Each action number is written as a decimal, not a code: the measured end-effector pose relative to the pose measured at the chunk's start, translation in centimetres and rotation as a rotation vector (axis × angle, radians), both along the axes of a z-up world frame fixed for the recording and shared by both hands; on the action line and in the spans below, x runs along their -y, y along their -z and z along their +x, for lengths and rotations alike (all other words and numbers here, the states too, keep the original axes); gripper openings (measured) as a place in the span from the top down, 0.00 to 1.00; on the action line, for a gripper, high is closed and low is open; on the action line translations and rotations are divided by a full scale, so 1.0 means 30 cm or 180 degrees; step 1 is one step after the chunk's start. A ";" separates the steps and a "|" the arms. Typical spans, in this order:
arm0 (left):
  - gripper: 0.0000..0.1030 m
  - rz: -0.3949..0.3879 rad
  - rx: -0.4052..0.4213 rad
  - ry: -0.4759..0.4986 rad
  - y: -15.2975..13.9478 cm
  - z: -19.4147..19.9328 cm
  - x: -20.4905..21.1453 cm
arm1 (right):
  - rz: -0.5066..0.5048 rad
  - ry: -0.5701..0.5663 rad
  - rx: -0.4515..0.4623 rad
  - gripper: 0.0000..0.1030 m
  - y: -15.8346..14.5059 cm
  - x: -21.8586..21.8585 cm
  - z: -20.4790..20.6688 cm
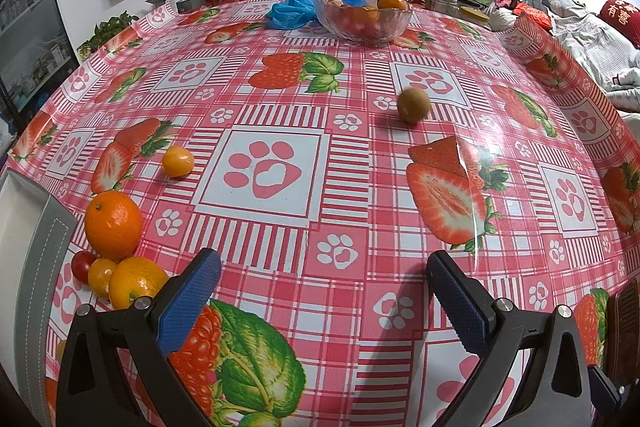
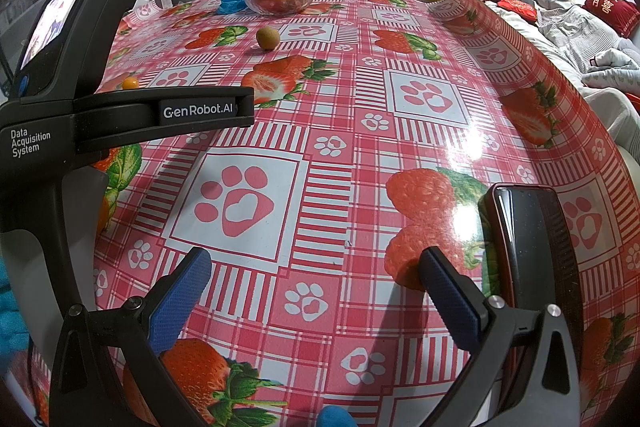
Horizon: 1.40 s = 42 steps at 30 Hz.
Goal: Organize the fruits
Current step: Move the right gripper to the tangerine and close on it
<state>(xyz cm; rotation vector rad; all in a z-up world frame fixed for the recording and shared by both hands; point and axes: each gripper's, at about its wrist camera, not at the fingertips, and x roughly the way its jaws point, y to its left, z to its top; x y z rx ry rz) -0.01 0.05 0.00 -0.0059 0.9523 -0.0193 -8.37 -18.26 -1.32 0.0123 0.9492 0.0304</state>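
- Blue-padded left gripper (image 1: 322, 281) has its jaws spread wide with nothing between them, just hanging over the near part of the tablecloth (image 1: 320, 155) and not touching any fruit.
- Right gripper (image 2: 314, 277) is the same deal: jaws wide open, empty, aimed across the table toward the far edge. A dark phone-like slab (image 2: 528, 247) lies just beside its right finger.
- From the right wrist view, the left gripper's black body sits level at the left side, so the two tools are side by side.
- Fruit near the left edge: a big orange (image 1: 113, 225), with a cherry tomato (image 1: 82, 265), a small kumquat (image 1: 102, 277) and a smaller orange (image 1: 136, 283) bunched right against it, just left of the left finger.
- Another kumquat (image 1: 178, 161) sits alone a bit further in.
- Kiwi (image 1: 414, 105) is out by itself mid-table.
- Glass bowl (image 1: 362, 17) by the far edge already has oranges and red fruit in it, with a blue plastic bag (image 1: 290, 9) just beside it.
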 end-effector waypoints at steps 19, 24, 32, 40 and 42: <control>0.00 0.0003 -0.0074 0.0155 -0.002 0.003 -0.006 | 0.0000 0.0001 0.0000 0.00 0.000 -0.001 0.001; 0.00 -0.0030 -0.0200 0.0265 -0.027 -0.015 -0.050 | 0.0000 0.0000 0.0000 0.00 0.000 -0.001 0.001; 0.00 -0.0003 0.0210 0.0328 -0.153 -0.284 -0.219 | -0.0001 0.0001 0.0000 0.00 0.000 -0.001 0.001; 0.00 0.0156 0.0054 0.0284 -0.070 -0.483 -0.360 | 0.0000 0.0002 0.0000 0.00 0.000 -0.001 0.001; 0.00 0.0230 -0.0024 0.0287 -0.030 -0.487 -0.357 | 0.0000 0.0001 0.0000 0.00 0.000 -0.002 0.002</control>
